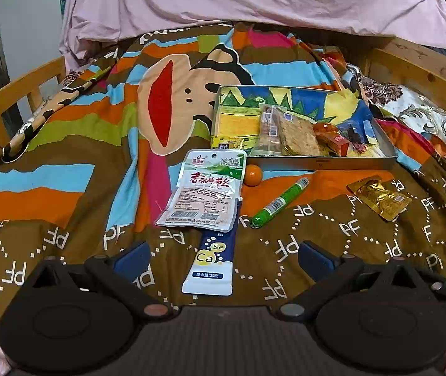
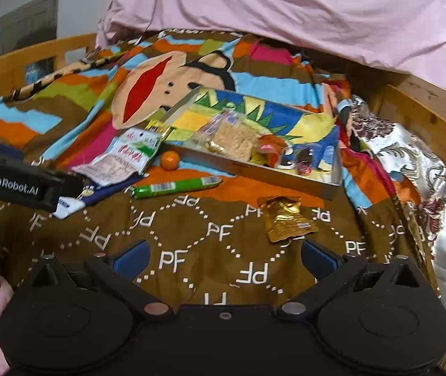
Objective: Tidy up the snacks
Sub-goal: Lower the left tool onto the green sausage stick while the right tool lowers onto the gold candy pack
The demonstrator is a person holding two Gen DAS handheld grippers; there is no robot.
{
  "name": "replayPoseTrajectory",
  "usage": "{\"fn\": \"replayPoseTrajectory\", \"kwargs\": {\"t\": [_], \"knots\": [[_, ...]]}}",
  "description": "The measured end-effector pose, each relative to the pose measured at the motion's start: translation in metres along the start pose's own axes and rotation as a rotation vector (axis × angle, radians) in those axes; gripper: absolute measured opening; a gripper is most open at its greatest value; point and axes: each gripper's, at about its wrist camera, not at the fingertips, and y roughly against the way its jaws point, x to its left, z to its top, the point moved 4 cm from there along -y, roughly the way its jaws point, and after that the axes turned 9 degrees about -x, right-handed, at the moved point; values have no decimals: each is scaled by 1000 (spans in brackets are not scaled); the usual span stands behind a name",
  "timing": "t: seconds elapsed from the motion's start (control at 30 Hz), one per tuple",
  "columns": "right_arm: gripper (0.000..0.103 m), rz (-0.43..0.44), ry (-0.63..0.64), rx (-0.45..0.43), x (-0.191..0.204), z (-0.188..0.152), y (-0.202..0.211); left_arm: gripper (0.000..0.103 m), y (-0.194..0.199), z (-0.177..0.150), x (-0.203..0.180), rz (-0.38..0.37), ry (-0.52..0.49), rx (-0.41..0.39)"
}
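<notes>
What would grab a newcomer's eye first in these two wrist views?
Probably the bright cartoon-monkey bedspread covering the bed, and the shallow tin tray on it, already holding several snacks. In front of the tray lie loose items: a white seaweed pouch, a green sausage stick and a gold packet, with both grippers open and empty.

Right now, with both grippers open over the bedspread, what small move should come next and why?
Probably ease the left gripper forward and down onto the blue and white packet. Its jaws stand open with that packet lying between them, nearest of the loose snacks, while the tray beyond already holds several. The right gripper could likewise take the gold packet.
</notes>
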Motion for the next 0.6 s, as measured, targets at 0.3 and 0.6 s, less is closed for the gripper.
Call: {"fn": "replayPoseTrajectory", "kwargs": {"t": [0.3,0.6], "knots": [[102,74,-25,71,0,-2,-14,102,-15,5,3,-47,38,73],[102,133,-111,140,-27,4,-44,102,-57,12,-5,-184,61,163]]}}
